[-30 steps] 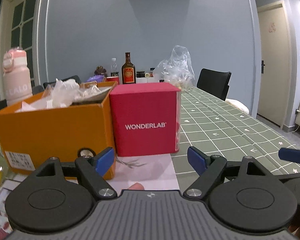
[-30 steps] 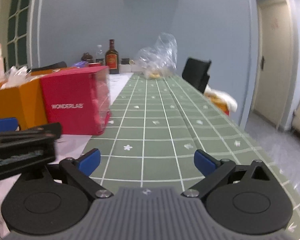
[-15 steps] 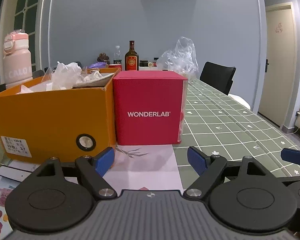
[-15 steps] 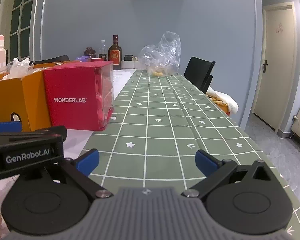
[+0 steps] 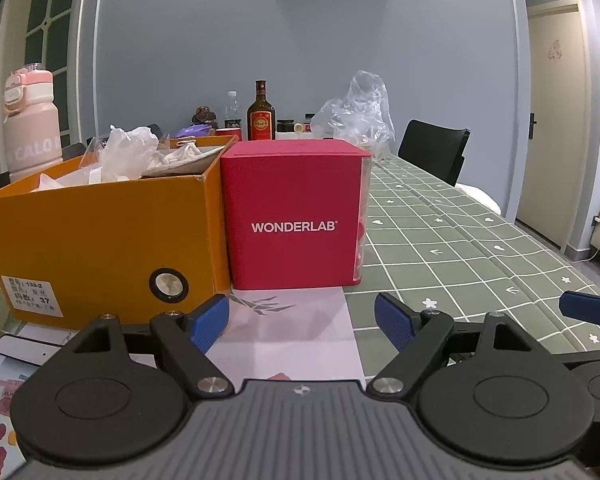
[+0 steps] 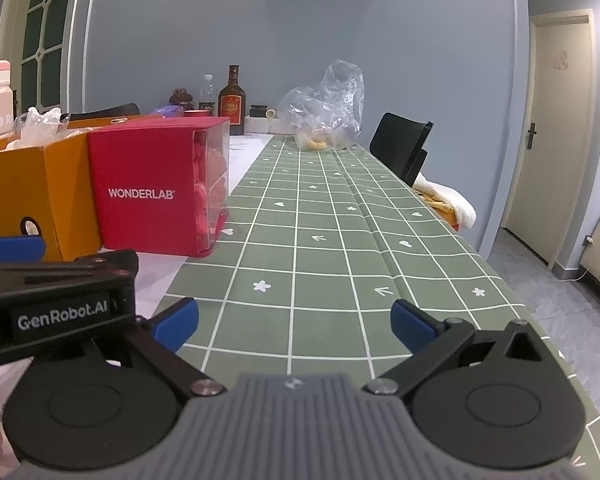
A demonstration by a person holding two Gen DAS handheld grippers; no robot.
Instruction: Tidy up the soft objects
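Both the left gripper (image 5: 302, 322) and right gripper (image 6: 294, 324) hang spread and empty, while crumpled soft wrappings (image 5: 128, 152) already fill the orange box (image 5: 100, 240), fitting a start or a finish.

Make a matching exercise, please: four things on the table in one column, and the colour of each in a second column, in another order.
Things:
1. WONDERLAB box
2. open cardboard box
3. water bottle
4. tablecloth

Colours:
A. green with white grid
B. pink
C. red
D. orange

Pairs: 1-C, 2-D, 3-B, 4-A
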